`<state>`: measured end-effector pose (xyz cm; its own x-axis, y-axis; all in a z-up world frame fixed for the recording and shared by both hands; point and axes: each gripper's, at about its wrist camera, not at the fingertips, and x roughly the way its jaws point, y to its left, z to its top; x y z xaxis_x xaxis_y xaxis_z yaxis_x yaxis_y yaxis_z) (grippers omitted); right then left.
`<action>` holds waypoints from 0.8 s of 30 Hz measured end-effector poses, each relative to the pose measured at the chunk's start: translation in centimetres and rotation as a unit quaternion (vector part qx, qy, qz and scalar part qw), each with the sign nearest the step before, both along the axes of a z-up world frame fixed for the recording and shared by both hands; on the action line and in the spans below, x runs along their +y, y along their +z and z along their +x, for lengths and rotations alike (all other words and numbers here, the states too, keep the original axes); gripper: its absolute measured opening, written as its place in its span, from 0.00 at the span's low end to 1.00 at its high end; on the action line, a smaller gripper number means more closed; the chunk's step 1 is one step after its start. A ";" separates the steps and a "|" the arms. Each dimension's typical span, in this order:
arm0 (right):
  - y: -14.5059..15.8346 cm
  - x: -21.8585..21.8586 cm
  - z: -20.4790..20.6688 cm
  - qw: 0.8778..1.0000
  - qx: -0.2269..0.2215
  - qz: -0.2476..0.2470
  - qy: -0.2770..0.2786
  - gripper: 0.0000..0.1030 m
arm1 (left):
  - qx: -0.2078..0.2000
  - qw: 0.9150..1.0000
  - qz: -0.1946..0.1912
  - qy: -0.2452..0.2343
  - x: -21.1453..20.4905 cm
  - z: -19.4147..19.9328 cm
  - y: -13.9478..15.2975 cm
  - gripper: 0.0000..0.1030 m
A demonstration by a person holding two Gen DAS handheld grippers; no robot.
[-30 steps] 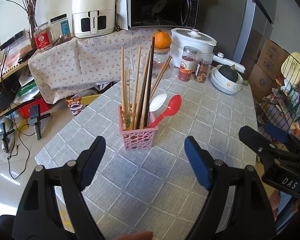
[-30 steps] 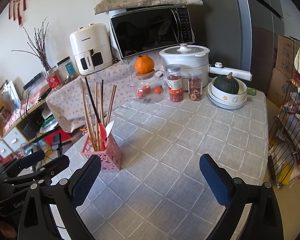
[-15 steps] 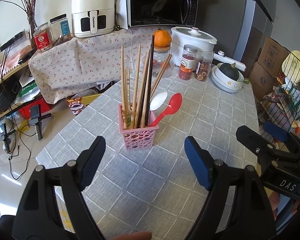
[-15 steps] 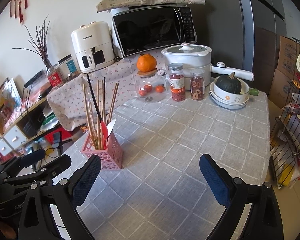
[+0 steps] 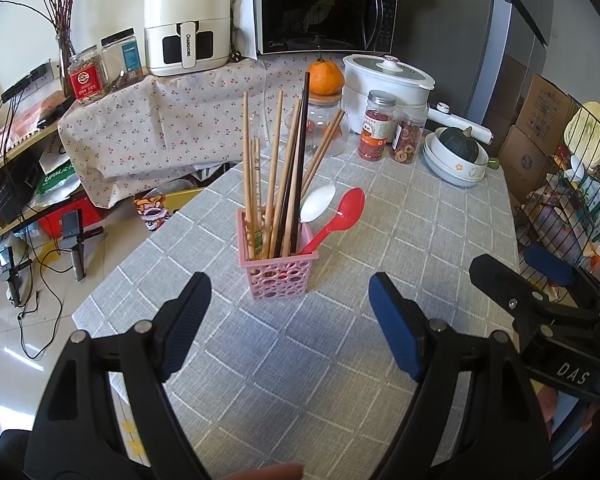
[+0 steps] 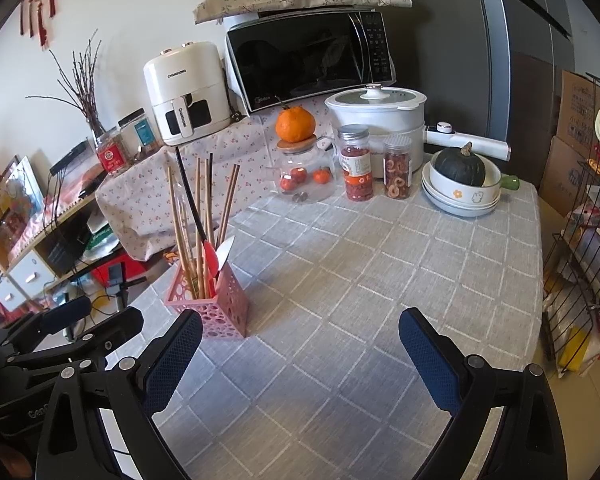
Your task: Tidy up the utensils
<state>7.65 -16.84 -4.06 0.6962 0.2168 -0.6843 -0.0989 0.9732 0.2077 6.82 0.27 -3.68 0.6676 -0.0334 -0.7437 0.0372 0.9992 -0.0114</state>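
The pink utensil holder (image 5: 277,270) is seen standing upright on the desk (image 5: 400,240), on the grey checked cloth, toward the desk's near left part. It is filled with a bundle of wooden chopsticks (image 5: 274,168) and one black chopstick (image 5: 301,152), all leaning slightly apart at their tops. A white spoon (image 5: 318,208) and a red spoon (image 5: 342,212) are also set in it, their bowls tilted out over the holder's right rim.

The left tool (image 5: 286,312) is held above the cloth just in front of the holder, with its blue pads spread wide apart and nothing between them. The right tool (image 6: 300,354) is held over bare cloth to the right of the holder, its pads likewise well apart and empty. Each tool is caught at the edge of the other's view, so the two are seen side by side and not touching.

At the far end of the desk, a glass jar (image 6: 306,174) topped by an orange (image 6: 295,124) is seen, with two small spice jars (image 6: 356,162) beside it, a white pot (image 6: 380,120) behind them, and a dark green squash (image 6: 460,166) resting in stacked bowls (image 6: 460,200). A microwave (image 6: 312,60) and an air fryer (image 6: 186,92) are seen on a cloth-covered shelf beyond.
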 end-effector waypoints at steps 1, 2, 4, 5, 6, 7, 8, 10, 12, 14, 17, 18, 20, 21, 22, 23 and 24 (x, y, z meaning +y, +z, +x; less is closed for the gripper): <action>0.0 0.0 0.0 1.000 0.000 0.000 0.000 0.97 | 0.000 1.000 0.000 0.000 0.0 0.0 0.0 0.79; 0.0 0.0 0.0 1.000 0.000 0.000 0.000 0.97 | 0.000 1.000 0.000 0.001 0.0 0.0 0.0 0.79; -0.1 0.0 0.0 1.000 0.001 0.000 0.000 0.97 | 0.000 1.000 0.000 0.001 0.0 0.1 0.0 0.79; 0.0 0.0 0.0 1.000 0.000 0.000 0.000 0.97 | 0.000 1.000 0.000 0.001 0.0 0.1 0.0 0.79; 0.0 0.0 0.0 1.000 0.000 0.000 0.000 0.97 | 0.000 1.000 0.000 0.001 0.1 0.1 0.0 0.79; 0.0 0.0 0.0 1.000 0.000 0.000 0.000 0.97 | 0.000 1.000 0.000 0.002 0.1 0.1 0.0 0.79; 0.0 0.0 0.0 1.000 0.000 0.001 0.000 0.97 | 0.000 1.000 0.000 0.003 0.1 0.0 0.1 0.79; 0.0 0.1 -0.1 1.000 -0.002 0.001 0.000 0.97 | -0.001 1.000 0.000 0.004 0.2 0.1 0.2 0.79; 0.0 0.1 -0.1 1.000 -0.002 0.001 0.001 0.97 | -0.001 1.000 -0.001 0.005 0.2 0.1 0.2 0.79; 0.0 0.1 -0.1 1.000 -0.002 0.000 0.001 0.97 | -0.002 1.000 0.000 0.006 0.3 0.1 0.2 0.79; 0.0 0.1 -0.1 1.000 -0.002 0.001 0.001 0.97 | -0.003 1.000 0.000 0.007 0.3 0.1 0.2 0.79; 0.0 0.1 -0.1 1.000 -0.002 0.000 0.001 0.97 | -0.003 1.000 0.000 0.008 0.3 0.1 0.2 0.79; 0.0 0.1 -0.1 1.000 -0.002 0.000 0.001 0.97 | -0.002 1.000 0.000 0.008 0.3 0.1 0.2 0.79; 0.0 0.1 -0.1 1.000 -0.002 0.000 0.001 0.97 | -0.002 1.000 0.000 0.008 0.3 0.1 0.2 0.79; 0.0 0.1 -0.1 1.000 -0.002 0.000 0.001 0.97 | -0.002 1.000 0.000 0.009 0.3 0.1 0.2 0.79; 0.0 0.1 -0.1 1.000 -0.002 0.000 0.001 0.97 | -0.002 1.000 0.000 0.009 0.3 0.1 0.2 0.79; 0.0 0.1 -0.1 1.000 -0.002 0.000 0.001 0.97 | -0.002 1.000 0.000 0.010 0.3 0.1 0.2 0.79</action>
